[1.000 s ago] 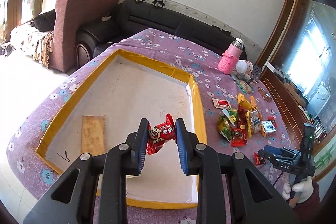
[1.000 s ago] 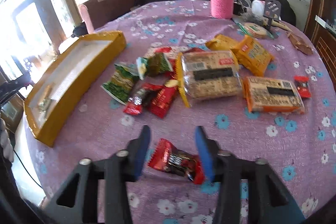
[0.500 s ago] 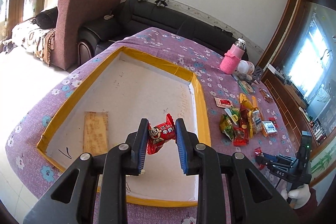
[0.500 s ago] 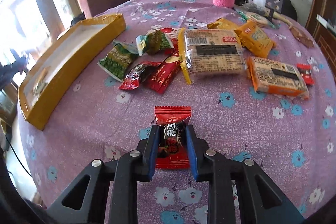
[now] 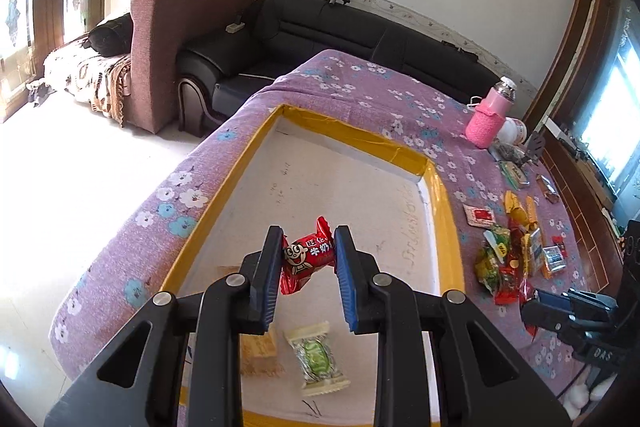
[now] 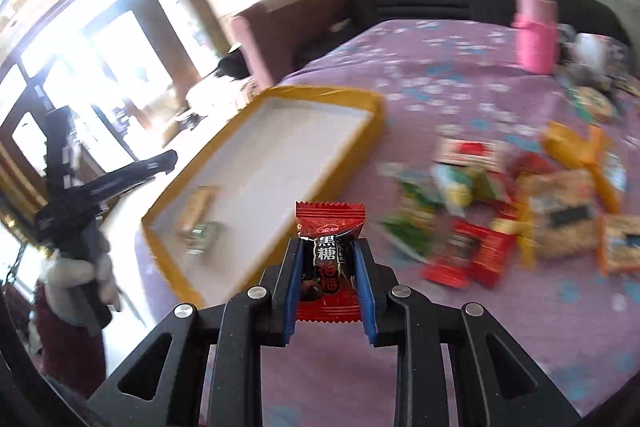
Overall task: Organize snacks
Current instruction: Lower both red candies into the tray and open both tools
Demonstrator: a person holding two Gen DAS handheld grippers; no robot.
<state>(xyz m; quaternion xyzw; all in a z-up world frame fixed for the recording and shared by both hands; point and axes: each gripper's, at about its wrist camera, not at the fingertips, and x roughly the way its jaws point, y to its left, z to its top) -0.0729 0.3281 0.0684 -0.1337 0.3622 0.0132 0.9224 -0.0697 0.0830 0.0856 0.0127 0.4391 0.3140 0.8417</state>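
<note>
Table (image 5: 352, 83): purple flowered cloth, fills centre of both views.
Tray (image 5: 440, 203): yellow-rimmed, white floor, centre of left view; left of centre in right view (image 6: 372, 107).
Snack pile (image 5: 516, 259): right edge of left view, on the cloth beside the tray; blurred at right in right view (image 6: 520, 211).
Flask (image 5: 490, 117): pink, upper right, well apart from the tray.
Left gripper (image 5: 307, 259): low centre of frame, over the tray floor, pinching a red candy (image 5: 308, 257) by its middle, clear of the floor.
Right gripper (image 6: 328, 263): low centre of frame, over cloth just outside the tray's near rim, clamped on a dark-red candy (image 6: 329, 259), wrapper upright.
Green candy (image 5: 318, 357): already lying in the tray, bottom centre, beside a tan packet (image 5: 262, 351).
Step (judged): both candies bound for the tray; most of the pile not yet sorted.
How to do it well: lower left candy close to the floor before releasing, next to the green one, not on it. Right one must clear the rim first. Stagger the arms so they don't cross.
</note>
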